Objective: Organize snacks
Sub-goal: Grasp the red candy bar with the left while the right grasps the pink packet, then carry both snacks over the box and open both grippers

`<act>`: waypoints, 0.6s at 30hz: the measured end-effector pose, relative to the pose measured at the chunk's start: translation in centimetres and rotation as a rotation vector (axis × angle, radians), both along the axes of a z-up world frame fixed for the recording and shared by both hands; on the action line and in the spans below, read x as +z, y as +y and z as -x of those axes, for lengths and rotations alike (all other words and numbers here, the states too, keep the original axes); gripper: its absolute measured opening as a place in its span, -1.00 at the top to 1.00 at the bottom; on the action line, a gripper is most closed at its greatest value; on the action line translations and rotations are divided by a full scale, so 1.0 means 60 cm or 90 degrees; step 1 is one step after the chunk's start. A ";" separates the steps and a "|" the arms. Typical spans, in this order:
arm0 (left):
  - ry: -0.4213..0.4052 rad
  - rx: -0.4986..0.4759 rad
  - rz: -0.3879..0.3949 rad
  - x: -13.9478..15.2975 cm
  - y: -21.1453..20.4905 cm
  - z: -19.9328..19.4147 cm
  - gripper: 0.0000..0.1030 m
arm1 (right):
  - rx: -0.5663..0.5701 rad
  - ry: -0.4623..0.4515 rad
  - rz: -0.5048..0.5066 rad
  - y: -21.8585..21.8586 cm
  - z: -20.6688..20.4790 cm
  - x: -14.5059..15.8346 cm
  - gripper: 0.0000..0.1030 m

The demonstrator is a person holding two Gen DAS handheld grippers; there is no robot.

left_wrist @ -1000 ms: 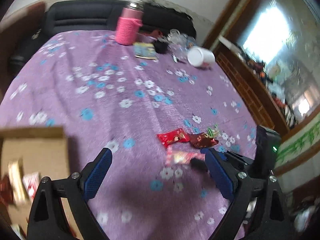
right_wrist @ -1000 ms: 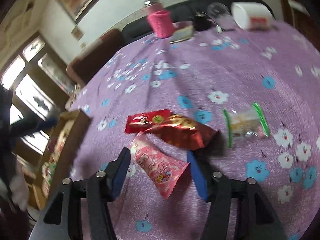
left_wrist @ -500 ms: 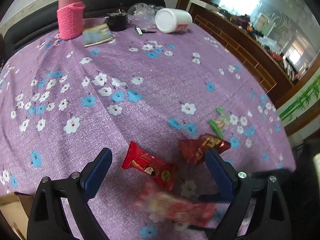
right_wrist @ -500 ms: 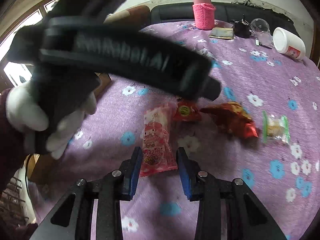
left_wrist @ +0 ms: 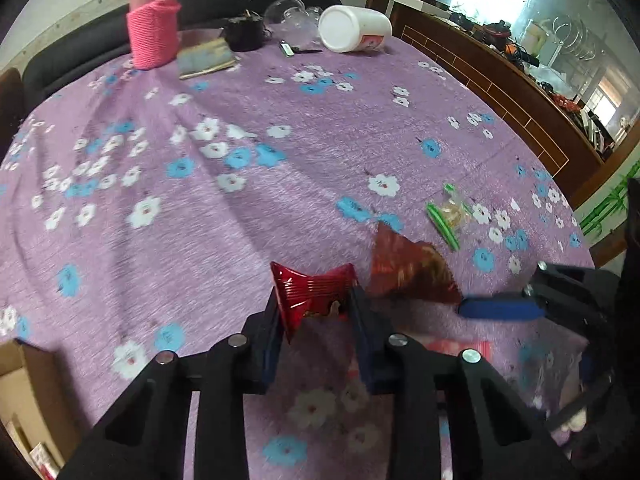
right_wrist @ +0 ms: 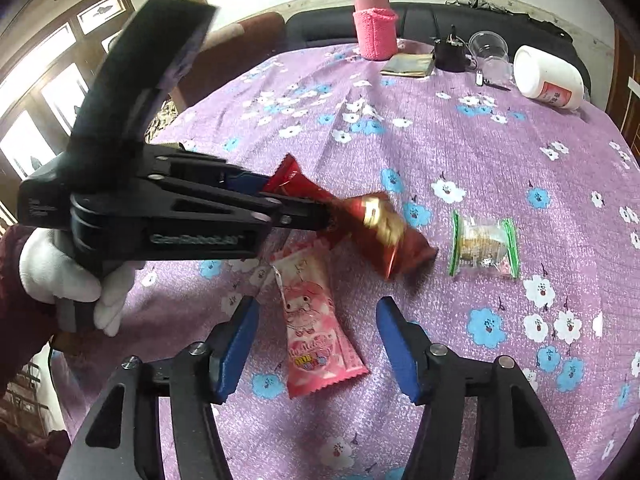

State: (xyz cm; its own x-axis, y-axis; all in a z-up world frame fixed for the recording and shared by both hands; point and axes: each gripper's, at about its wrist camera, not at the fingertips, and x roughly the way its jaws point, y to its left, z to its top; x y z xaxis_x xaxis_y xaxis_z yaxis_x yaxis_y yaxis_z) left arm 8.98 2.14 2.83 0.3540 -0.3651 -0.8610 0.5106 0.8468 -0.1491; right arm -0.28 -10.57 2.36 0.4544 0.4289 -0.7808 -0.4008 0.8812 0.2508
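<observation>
Tightly pinched between the blue ribbed pads of the left gripper (left_wrist: 314, 320), a glossy red snack packet (left_wrist: 310, 294) crumples into a fan shape, its crimped end flaring above the fingertips. Seen from the right wrist, that same gripper (right_wrist: 316, 210) reaches in from the left, held by a white-gloved hand (right_wrist: 68, 280), with the red packet (right_wrist: 294, 180) poking out past its black plastic arms.

Below it, the right gripper (right_wrist: 316, 344) has its fingers (right_wrist: 236, 344) spread wide, one on either side of a flat pink candy wrapper (right_wrist: 310, 320) printed with a cartoon figure; the serrated bottom edge of the wrapper lies between the pads, and neither pad touches it. Just beyond the pink wrapper sits a dark red foil pouch (right_wrist: 384, 236) with gold print, blurred, its near end beside the tip of the left gripper. Further right, apart from the pouch, lies a small clear packet with green sealed edges (right_wrist: 484, 246).

All of this rests on a round table under a purple cloth (right_wrist: 500, 152) patterned with white and blue flowers. At the far edge stand a flask in a pink knitted sleeve (right_wrist: 374, 28), a clear plastic cup (right_wrist: 488, 46) and a white jar on its side (right_wrist: 548, 78). A cardboard box (left_wrist: 24, 396) shows at the lower left corner of the left view.
</observation>
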 end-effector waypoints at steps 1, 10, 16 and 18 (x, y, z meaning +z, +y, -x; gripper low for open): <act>0.004 -0.004 -0.001 0.002 0.007 0.007 0.44 | 0.001 0.001 -0.003 0.003 0.000 -0.002 -0.28; 0.004 -0.013 -0.018 0.015 0.070 0.054 0.07 | 0.004 -0.027 0.041 0.058 -0.007 -0.016 -0.27; -0.067 -0.069 -0.066 0.019 0.032 0.070 -0.23 | -0.055 0.007 -0.001 0.010 -0.022 -0.011 0.46; -0.084 -0.097 -0.095 0.007 0.006 0.068 -0.23 | -0.075 0.009 -0.022 -0.005 -0.024 -0.008 0.46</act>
State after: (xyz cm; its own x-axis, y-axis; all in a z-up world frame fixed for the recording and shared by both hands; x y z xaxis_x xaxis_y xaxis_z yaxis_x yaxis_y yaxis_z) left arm 4.91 2.49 3.27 0.4171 -0.2946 -0.8598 0.6411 0.7659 0.0485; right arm 1.17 -10.89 1.89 0.4926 0.4005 -0.7726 -0.2913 0.9125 0.2873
